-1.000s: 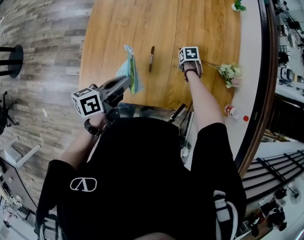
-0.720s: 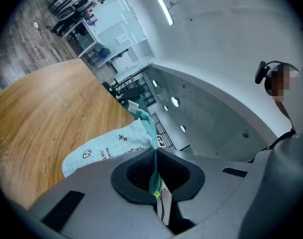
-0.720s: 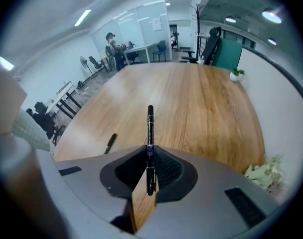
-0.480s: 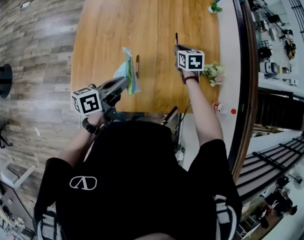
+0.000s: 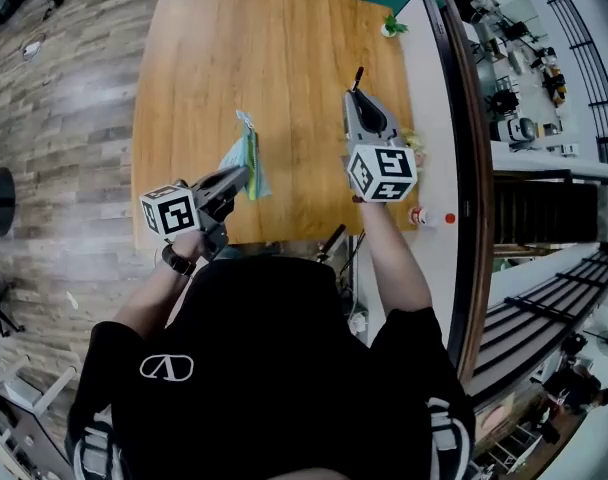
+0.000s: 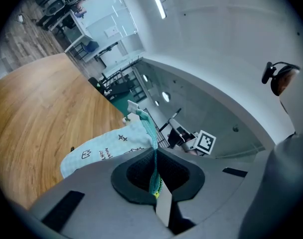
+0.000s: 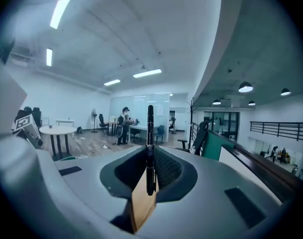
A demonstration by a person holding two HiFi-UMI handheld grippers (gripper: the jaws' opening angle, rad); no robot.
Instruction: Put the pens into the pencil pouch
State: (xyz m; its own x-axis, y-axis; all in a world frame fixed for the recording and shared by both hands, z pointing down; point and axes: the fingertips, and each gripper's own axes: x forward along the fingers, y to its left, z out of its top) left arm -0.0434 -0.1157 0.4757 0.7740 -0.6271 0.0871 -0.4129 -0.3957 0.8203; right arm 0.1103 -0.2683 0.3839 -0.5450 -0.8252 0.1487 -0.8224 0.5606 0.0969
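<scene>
Pen [image 7: 150, 148] clamped upright in right gripper [image 7: 150, 176], above table [image 5: 274, 78].

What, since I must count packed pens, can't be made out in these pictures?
- Pencil pouch inside: too small in the head view; the left gripper view shows only its outer side, so pens inside are untellable.
- Pouch mouth: the left claw covers the pinched edge.
- Pen: the head view shows only its tip past the right claw.
- Table, right part: in the head view, the right claw and forearm cover it.
</scene>
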